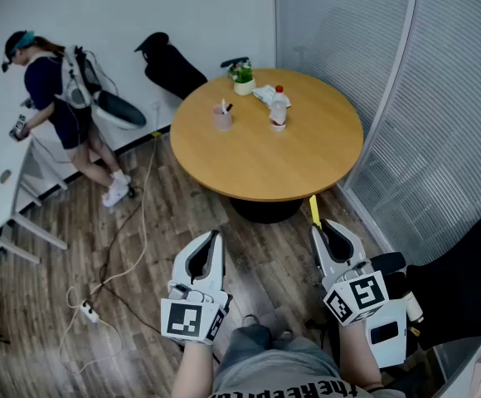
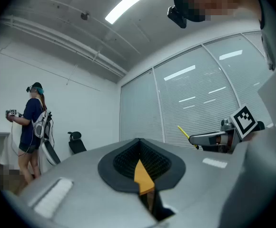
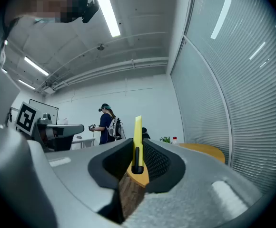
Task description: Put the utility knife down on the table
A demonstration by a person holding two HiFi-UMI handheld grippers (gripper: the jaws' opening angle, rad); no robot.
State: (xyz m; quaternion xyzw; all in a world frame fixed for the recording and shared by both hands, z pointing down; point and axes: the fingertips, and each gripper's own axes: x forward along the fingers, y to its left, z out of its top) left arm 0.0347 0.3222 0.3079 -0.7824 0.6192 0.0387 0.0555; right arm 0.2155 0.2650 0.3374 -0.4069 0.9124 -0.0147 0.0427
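The round wooden table (image 1: 249, 160) stands ahead of you on a wood-plank floor (image 1: 75, 239). A pink cup (image 1: 222, 118), a small potted plant (image 1: 243, 77) and a red-capped bottle (image 1: 279, 108) are grouped toward its far side. A glass wall with blinds (image 1: 439, 123) runs down your right. At the far left a person (image 1: 58, 98) stands at a white desk (image 1: 8, 181), and a black chair (image 1: 170, 66) leans against the back wall. A power strip (image 1: 89, 312) lies on the floor with its cable trailing.

Your right gripper (image 1: 318, 232) has its fingers (image 3: 162, 163) clamped on the utility knife (image 1: 313, 210), whose yellow body sticks out past the fingertips. The knife is in the air over the floor, short of the table's near edge and not touching the top. Your left gripper (image 1: 216, 237) hangs level with the right one, well apart from it. Its fingers (image 2: 121, 163) are drawn together with nothing between them, and only a sliver of orange tabletop shows through the slit
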